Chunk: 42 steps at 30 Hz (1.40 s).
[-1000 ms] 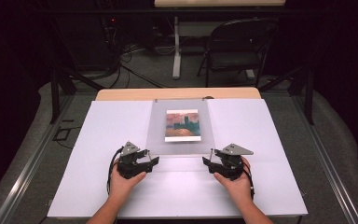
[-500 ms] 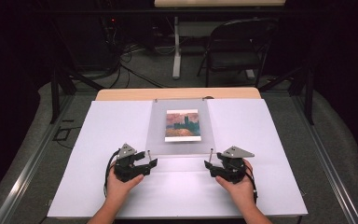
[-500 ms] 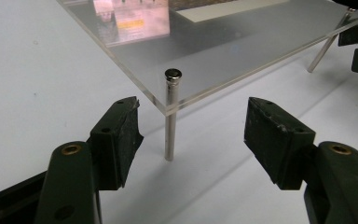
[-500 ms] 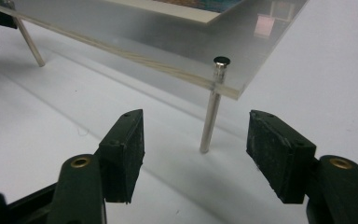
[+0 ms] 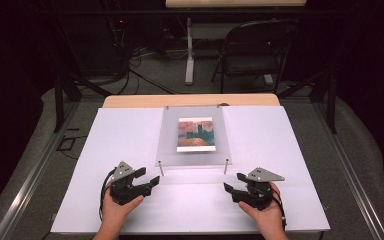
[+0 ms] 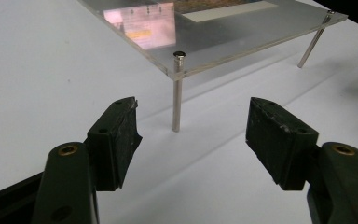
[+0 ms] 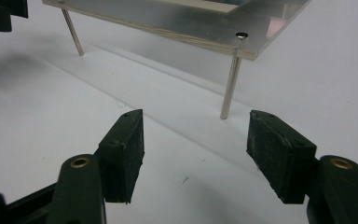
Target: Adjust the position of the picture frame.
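Clear acrylic makes up the plate, which stands on thin metal legs above the white tabletop, near its middle. A small picture in orange and teal lies flat in the plate. In the high view the two near legs show at the plate's front corners, the left leg and the right leg.

The left claw sits on the near left of the tabletop, held in a hand, and points toward the middle. Its jaws stand wide apart with nothing between them. In the left gripper view the left claw faces the plate's corner; the leg rises just beyond the gap between the jaws, clear of both pads, and the plate's edge hangs above it.

The right claw sits on the near right, held in the other hand, and points inward too. It is likewise released and empty. In the right gripper view the right claw looks at the other front corner; the leg stands a little beyond the jaws, nearer the right one, touching neither.

Both claws are apart from the plate and well apart from each other.
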Tool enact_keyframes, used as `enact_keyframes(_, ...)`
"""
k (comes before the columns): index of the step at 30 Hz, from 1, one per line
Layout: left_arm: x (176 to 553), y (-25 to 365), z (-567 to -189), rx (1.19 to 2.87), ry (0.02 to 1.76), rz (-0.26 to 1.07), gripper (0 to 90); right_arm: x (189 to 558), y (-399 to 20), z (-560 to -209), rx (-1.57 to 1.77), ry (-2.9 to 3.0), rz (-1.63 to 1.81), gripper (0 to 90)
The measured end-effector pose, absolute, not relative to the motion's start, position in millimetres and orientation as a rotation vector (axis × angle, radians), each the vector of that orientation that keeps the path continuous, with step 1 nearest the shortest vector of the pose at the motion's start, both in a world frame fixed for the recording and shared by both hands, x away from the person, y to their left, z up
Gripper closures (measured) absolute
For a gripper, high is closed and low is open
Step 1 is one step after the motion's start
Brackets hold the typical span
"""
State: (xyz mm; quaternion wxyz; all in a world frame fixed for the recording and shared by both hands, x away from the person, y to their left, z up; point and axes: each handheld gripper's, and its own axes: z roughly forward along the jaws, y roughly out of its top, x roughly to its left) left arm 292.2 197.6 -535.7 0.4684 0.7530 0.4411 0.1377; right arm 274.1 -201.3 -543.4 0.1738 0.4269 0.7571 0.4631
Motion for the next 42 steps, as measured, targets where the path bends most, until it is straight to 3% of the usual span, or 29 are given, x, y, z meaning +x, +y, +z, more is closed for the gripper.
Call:
enact_keyframes(22,295,213,-530,1.815,1.093,0.288,41.4,274,-216,-531,1.207,2.151,1.289,42.8)
enact_keyframes(34,317,218,-505,1.777,1.087,0.281,37.7,291,-221,-506,1.214,2.137,1.304,35.9)
enact_keyframes(42,347,218,-492,1.775,1.095,0.258,37.7,323,-226,-491,1.261,2.158,1.310,34.5)
